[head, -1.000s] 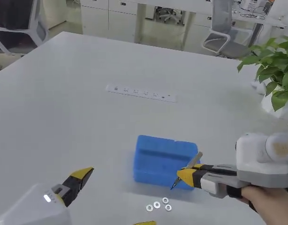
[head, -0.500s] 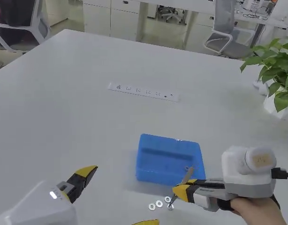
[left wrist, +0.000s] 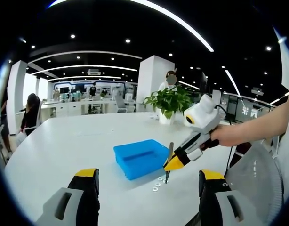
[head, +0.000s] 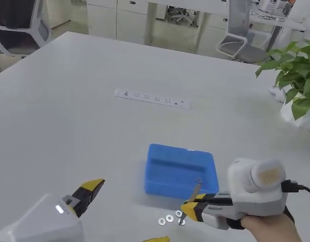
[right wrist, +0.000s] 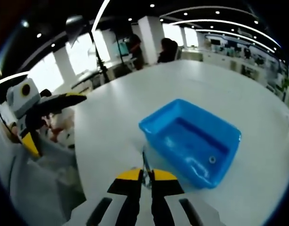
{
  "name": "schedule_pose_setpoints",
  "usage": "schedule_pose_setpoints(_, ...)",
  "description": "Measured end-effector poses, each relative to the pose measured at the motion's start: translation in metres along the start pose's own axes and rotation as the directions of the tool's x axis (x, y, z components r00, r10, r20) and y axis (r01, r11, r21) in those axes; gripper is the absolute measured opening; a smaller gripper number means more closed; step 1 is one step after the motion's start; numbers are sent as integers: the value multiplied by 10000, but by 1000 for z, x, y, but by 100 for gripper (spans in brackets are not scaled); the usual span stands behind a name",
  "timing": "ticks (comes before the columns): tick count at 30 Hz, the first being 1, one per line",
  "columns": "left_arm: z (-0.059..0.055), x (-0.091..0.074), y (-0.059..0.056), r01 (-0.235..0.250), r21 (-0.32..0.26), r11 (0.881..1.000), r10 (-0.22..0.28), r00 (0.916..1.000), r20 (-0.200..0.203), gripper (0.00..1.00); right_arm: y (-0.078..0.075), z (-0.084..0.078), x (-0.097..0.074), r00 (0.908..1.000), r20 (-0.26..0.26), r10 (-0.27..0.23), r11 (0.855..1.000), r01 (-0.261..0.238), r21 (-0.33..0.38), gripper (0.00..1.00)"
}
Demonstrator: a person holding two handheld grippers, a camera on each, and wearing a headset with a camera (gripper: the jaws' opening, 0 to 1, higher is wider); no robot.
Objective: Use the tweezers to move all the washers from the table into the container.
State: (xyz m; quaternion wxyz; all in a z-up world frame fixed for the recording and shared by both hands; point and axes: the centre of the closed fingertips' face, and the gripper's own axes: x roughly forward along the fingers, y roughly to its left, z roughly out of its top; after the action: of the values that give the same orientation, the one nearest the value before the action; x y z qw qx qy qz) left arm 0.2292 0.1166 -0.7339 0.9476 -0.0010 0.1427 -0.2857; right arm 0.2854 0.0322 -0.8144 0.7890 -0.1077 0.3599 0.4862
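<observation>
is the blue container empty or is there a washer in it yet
Not empty: the right gripper view shows one washer lying on the floor of the blue container.

Blue plastic container (head: 162,186) sits open-topped on the table with one washer (right wrist: 212,159) lying in it already. A few little silver washers (head: 169,219) lie flat just near of its front wall. The thin grey tweezers (left wrist: 170,150) are tilted, tip down right at them.

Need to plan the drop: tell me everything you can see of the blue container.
The blue container is a shallow rectangular tray, plastic-looking, with rounded corners and an open top. It sits flat on the white table, just beyond the loose washers. One washer lies inside it. The tweezers hang just before it.
</observation>
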Motion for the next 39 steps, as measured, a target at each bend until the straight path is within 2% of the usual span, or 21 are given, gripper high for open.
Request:
schedule_pose_setpoints(3, 0, 0, -1, 41, 19, 10000, -41, 10000, -8, 89, 0, -5, 0, 9995, -232, -192, 9975, 175, -688, 4)
schedule_pose_setpoints(10, -2, 0, -2, 81, -31, 10000, -81, 9999, -95, 87, 5, -6, -1, 9988, 127, -474, 9905, 487, -1288, 3)
schedule_pose_setpoints(11, -2, 0, -2, 76, -8, 10000, -76, 9999, -117, 87, 5, -6, -1, 9986, 175, -498, 9912, 515, -1220, 3)
schedule_pose_setpoints(13, -2, 0, -2, 41, 79, 10000, -40, 9999, -110, 87, 3, -5, -3, 9972, 368, -655, 9960, 676, -591, 3)
schedule_pose_setpoints(14, -1, -1, 1, -125, 239, 9996, 126, 9999, -70, 88, 2, -4, -5, 9961, 537, -701, 9969, 719, -313, 3)
schedule_pose_setpoints(15, 4, -3, 6, -449, 559, 9974, 441, 9989, 163, 90, 1, 0, -8, 9941, 764, -771, 9967, 789, -202, 3)
schedule_pose_setpoints(17, 6, -5, 8, -601, 428, 9973, 588, 9978, 315, 93, 3, 3, -14, 9925, 902, -824, 9966, 815, 131, 3)
schedule_pose_setpoints(20, 9, -5, 11, -603, 104, 9981, 598, 9971, 465, 94, 0, 7, -23, 9883, 1002, -1153, 9930, 1121, 367, 3)
schedule_pose_setpoints(22, 11, -5, 8, -419, -40, 9991, 421, 9972, 622, 94, -1, 9, -29, 9859, 1059, -1292, 9913, 1256, 402, 3)
schedule_pose_setpoints(26, 16, -5, 6, -578, 320, 9978, 550, 9951, 816, 97, -1, 11, -47, 9802, 1269, -1521, 9880, 1472, 470, 3)
schedule_pose_setpoints(29, 18, -4, 5, -515, 201, 9985, 495, 9947, 904, 98, -4, 11, -57, 9783, 1492, -1435, 9884, 1342, 713, 3)
schedule_pose_setpoints(32, 16, -3, 6, -655, 283, 9975, 631, 9949, 793, 98, -8, 13, -63, 9763, 1751, -1272, 9897, 1132, 874, 3)
schedule_pose_setpoints(35, 17, -4, 7, -806, 469, 9956, 764, 9934, 851, 99, -9, 12, -68, 9807, 1719, -927, 9942, 818, 698, 3)
schedule_pose_setpoints(39, 17, -5, 10, -955, 404, 9946, 918, 9922, 838, 99, -13, 18, -83, 9775, 1975, -740, 9963, 639, 569, 3)
